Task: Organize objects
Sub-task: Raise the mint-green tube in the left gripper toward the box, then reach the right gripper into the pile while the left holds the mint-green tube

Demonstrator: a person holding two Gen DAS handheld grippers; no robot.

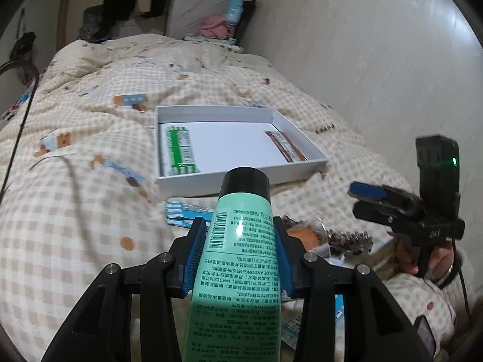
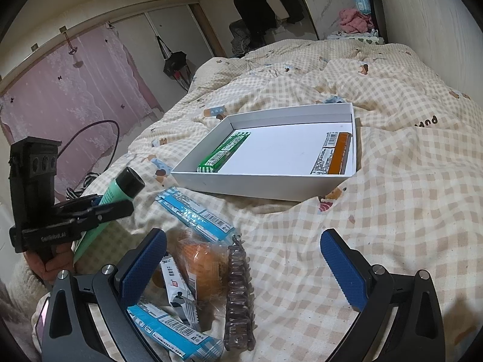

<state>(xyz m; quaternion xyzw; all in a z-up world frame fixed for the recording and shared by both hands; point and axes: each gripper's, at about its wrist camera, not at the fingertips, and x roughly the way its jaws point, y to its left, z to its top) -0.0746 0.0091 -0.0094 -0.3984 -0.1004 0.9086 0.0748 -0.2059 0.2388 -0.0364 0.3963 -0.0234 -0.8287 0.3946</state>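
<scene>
My left gripper (image 1: 240, 235) is shut on a mint-green tube with a black cap (image 1: 241, 229), held above the bed just short of a white shallow box (image 1: 241, 181). The tube also shows in the right wrist view (image 2: 120, 188). The box (image 2: 250, 185) holds a green packet (image 2: 225, 152) on its left and an orange-brown packet (image 2: 335, 154) on its right. My right gripper (image 2: 243, 259) is open and empty, over a pile with blue packets (image 2: 193, 215), a wrapped orange snack (image 2: 205, 265) and a brown hair claw (image 2: 238, 295).
Everything lies on a checked beige duvet (image 2: 377, 226). A wall (image 1: 377, 60) runs along the bed's right side. A black cable (image 1: 18, 138) hangs at the left. Clothes and a pink heap (image 2: 353, 19) lie at the far end.
</scene>
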